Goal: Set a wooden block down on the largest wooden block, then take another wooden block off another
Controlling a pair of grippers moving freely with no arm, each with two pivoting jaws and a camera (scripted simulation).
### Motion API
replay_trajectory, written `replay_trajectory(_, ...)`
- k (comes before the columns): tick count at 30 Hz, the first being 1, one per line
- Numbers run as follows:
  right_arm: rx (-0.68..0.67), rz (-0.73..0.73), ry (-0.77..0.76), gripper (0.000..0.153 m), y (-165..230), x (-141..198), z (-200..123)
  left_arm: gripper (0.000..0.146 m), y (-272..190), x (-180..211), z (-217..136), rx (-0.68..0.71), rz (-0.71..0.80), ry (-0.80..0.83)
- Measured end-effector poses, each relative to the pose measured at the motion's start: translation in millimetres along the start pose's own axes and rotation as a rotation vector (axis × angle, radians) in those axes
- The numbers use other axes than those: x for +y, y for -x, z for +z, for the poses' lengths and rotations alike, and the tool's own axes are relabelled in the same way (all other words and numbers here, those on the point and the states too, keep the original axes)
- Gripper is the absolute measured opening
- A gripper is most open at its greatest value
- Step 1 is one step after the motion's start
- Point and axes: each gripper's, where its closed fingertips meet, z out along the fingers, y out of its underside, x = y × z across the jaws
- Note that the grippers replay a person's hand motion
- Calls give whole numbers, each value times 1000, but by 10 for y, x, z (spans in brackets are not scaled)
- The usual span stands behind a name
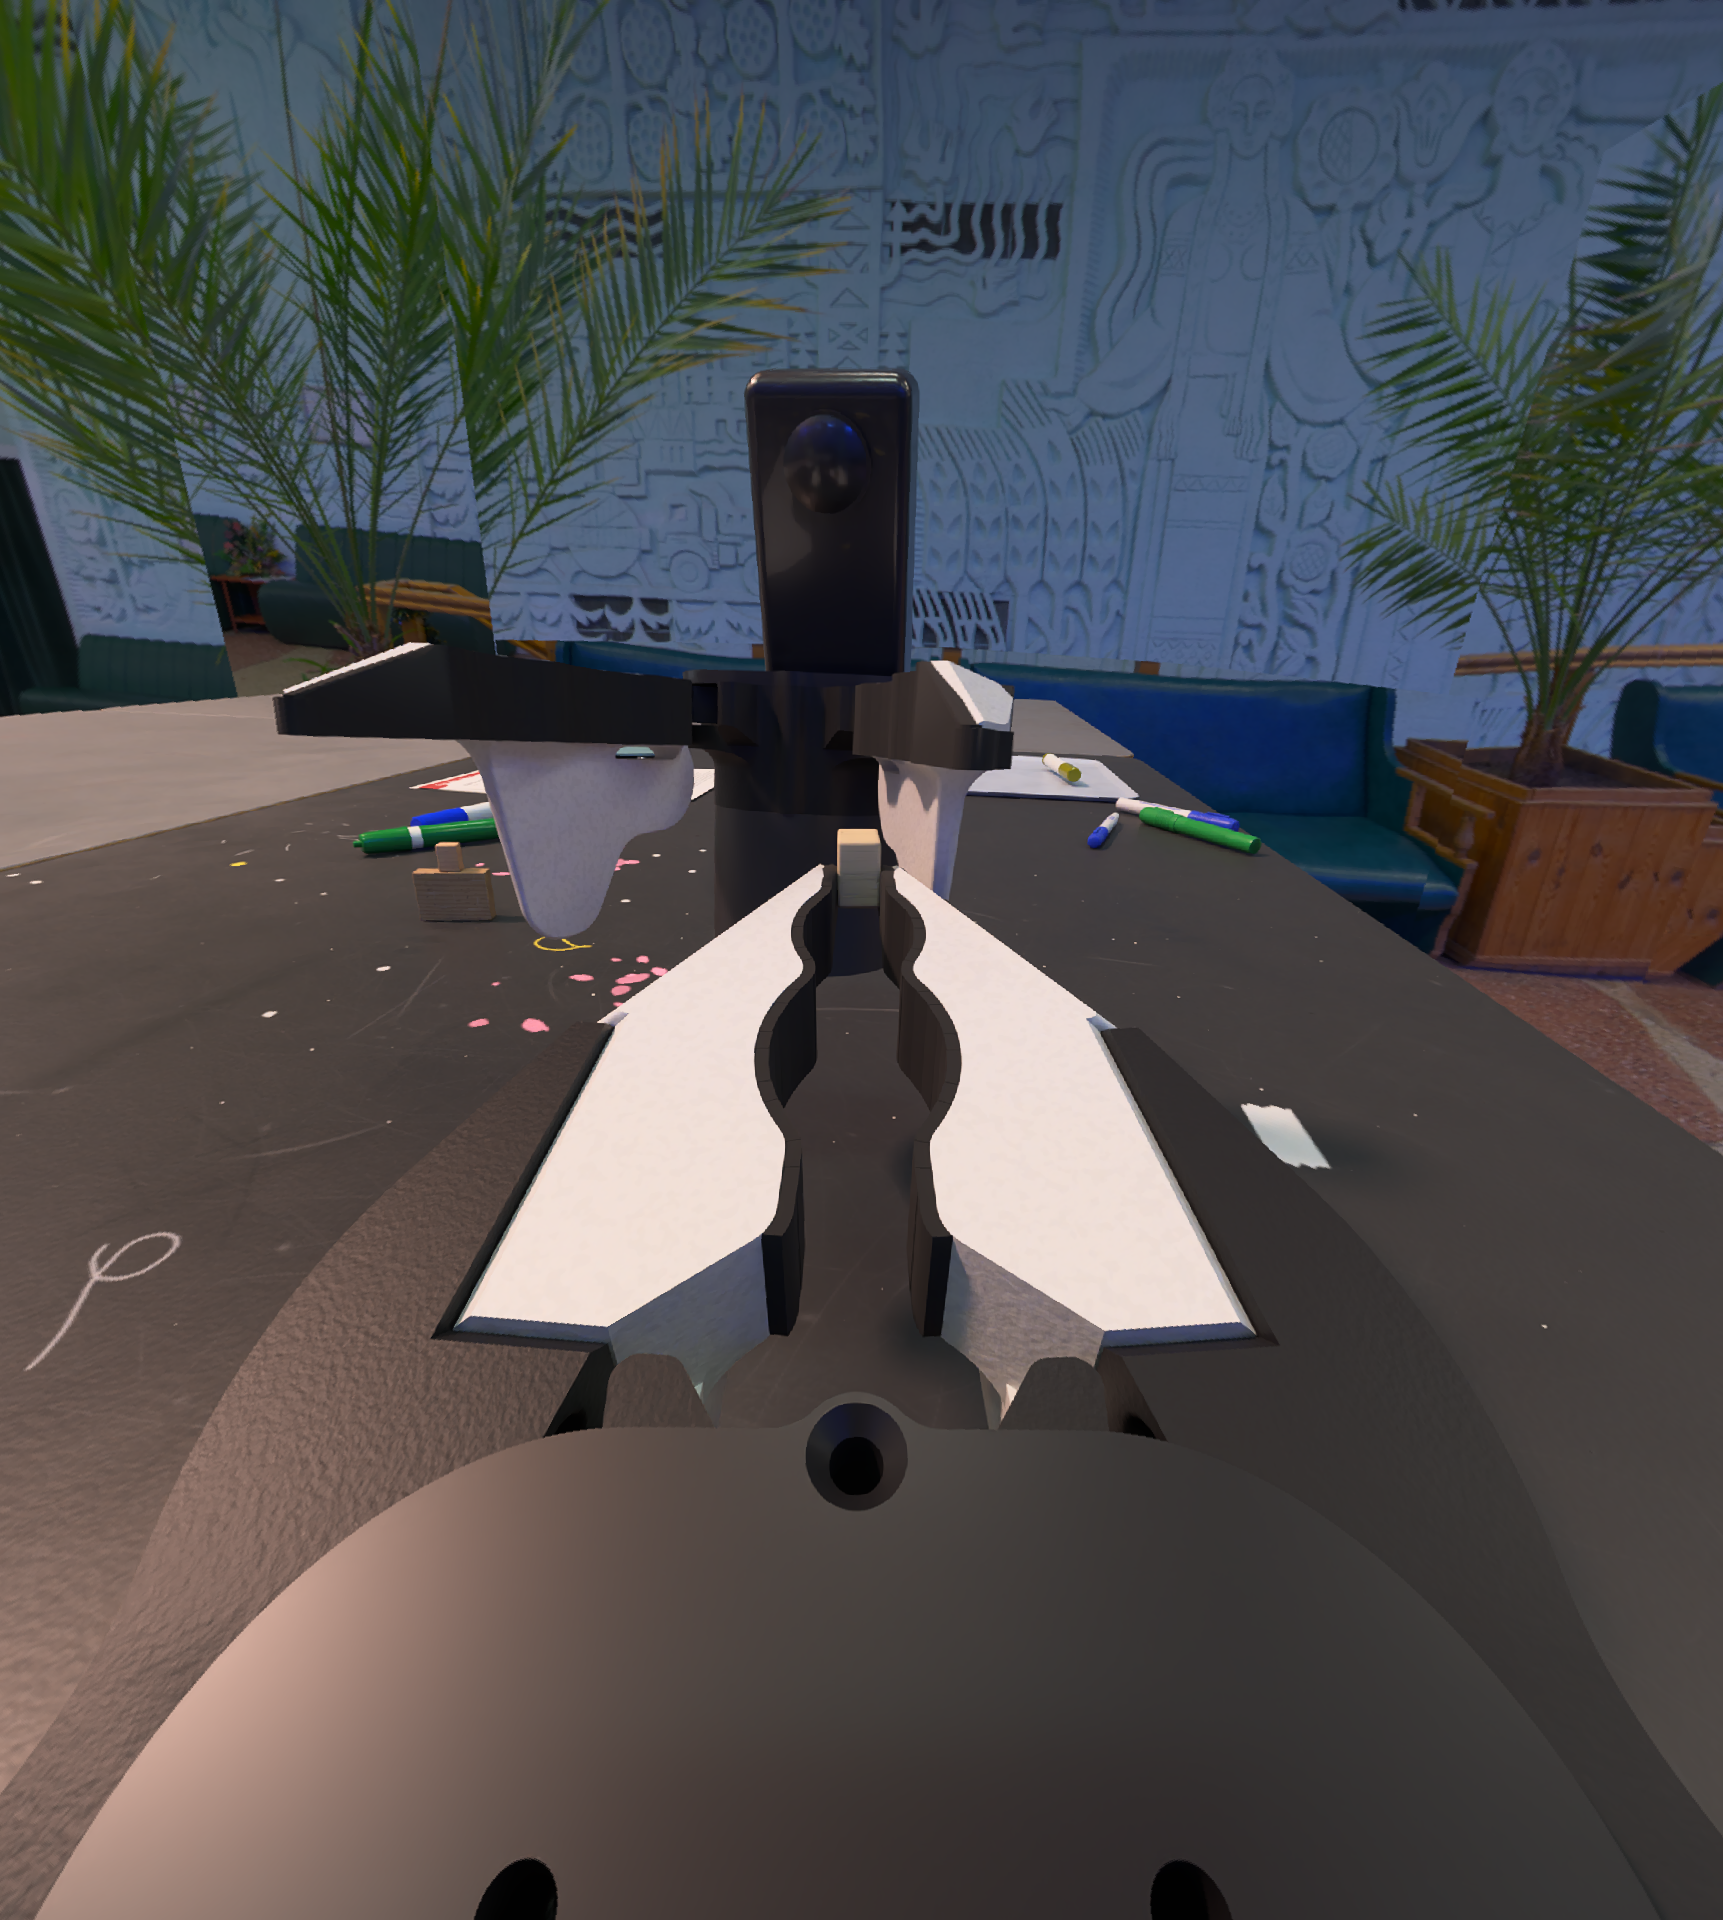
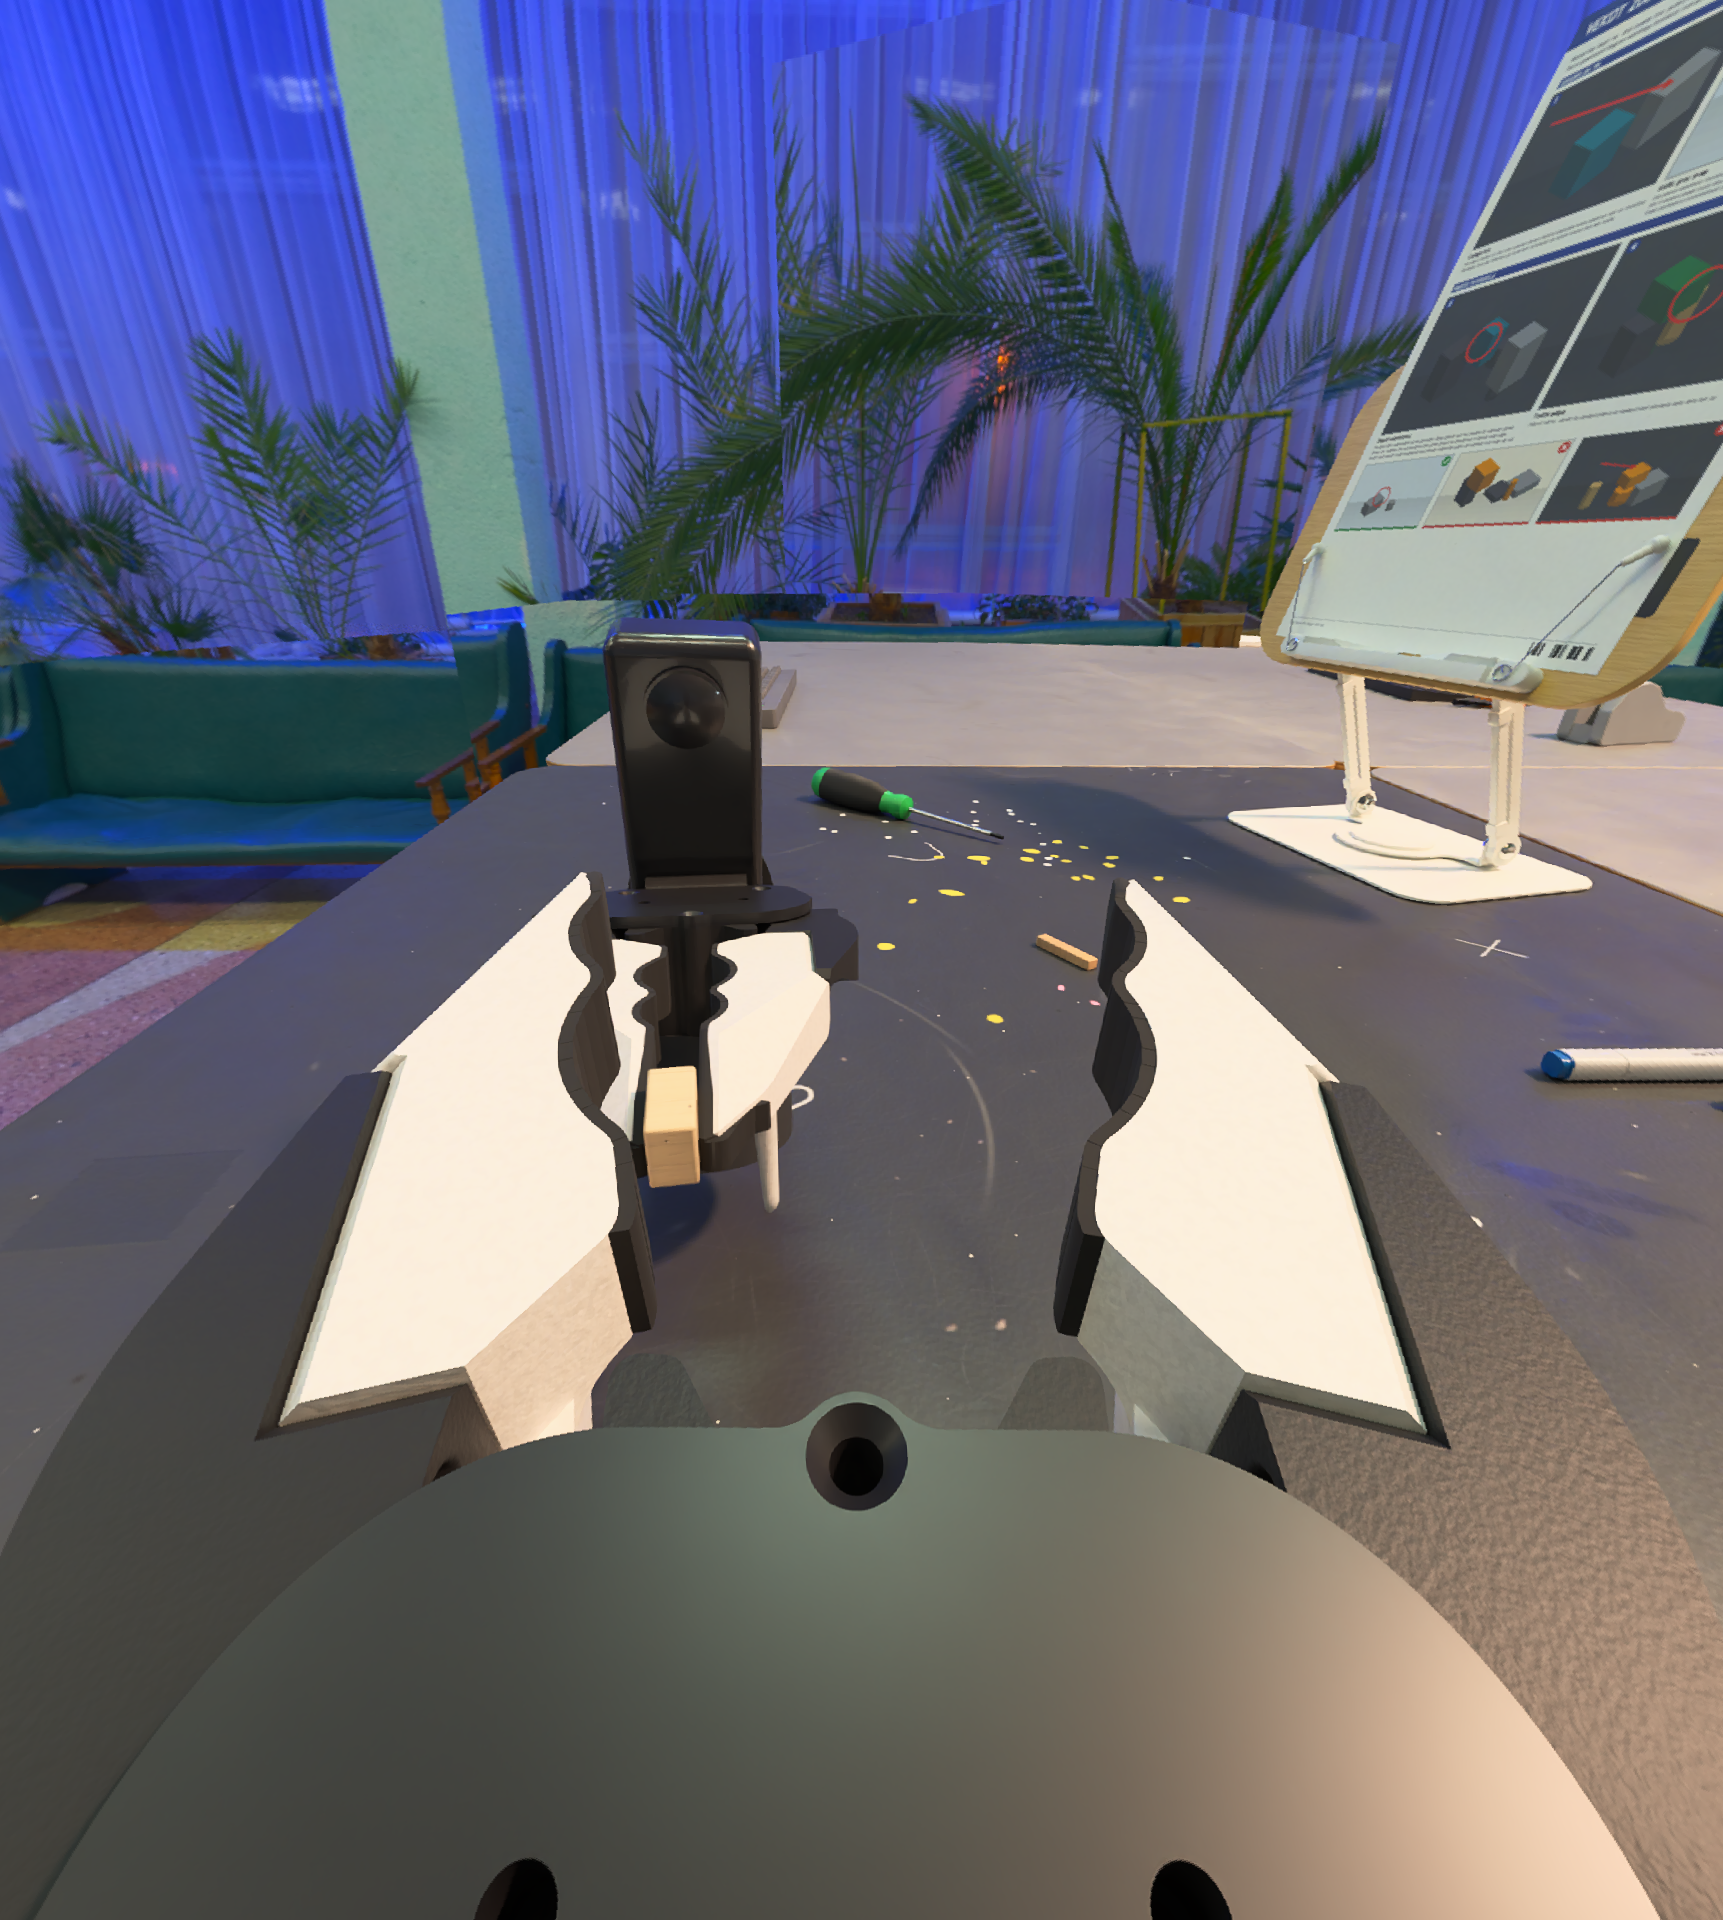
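Note:
My left gripper (image 1: 858, 881) is shut on a small pale wooden block (image 1: 858, 850) and holds it above the dark table (image 1: 213, 1091). It also shows in the right wrist view (image 2: 703, 1155), facing me with the block (image 2: 672, 1114) at its tips. My right gripper (image 2: 857, 902) is open wide and empty; in the left wrist view it (image 1: 743, 896) hangs just beyond the held block. A bigger wooden block (image 1: 457, 898) stands on the table at left with a small wooden block (image 1: 449, 856) on top. A thin wooden strip (image 2: 1065, 951) lies flat.
Green and blue markers (image 1: 426, 834) lie behind the stack, more markers (image 1: 1200, 828) and a paper sheet (image 1: 1044, 779) at the far right. A screwdriver (image 2: 888, 802), a marker (image 2: 1667, 1064) and a board on a white stand (image 2: 1408, 852) are in the right wrist view.

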Motion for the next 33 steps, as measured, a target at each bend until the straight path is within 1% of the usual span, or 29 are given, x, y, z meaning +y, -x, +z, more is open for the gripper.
replay_trajectory(6,20,2,-4,94,-45,3,-90,7,1,-1,-1,0,-2,1)
replay_trajectory(17,99,9,-17,95,-188,-15,-450,7,20,-17,-12,-5,-11,-10)
replay_trajectory(18,113,9,-19,94,-214,-17,-489,7,18,-21,-13,-5,-12,-12)
replay_trajectory(20,158,-4,-16,88,-285,-11,-579,7,-3,-41,-16,11,-12,-26)
replay_trajectory(23,178,-4,-18,86,-325,-15,-673,7,6,-39,-18,5,-13,-23)
replay_trajectory(27,132,-3,-30,87,-231,-48,-631,7,7,-32,-13,5,-12,-19)
replay_trajectory(33,39,-10,-21,93,-36,-56,-321,7,16,-24,-10,-3,-11,-13)
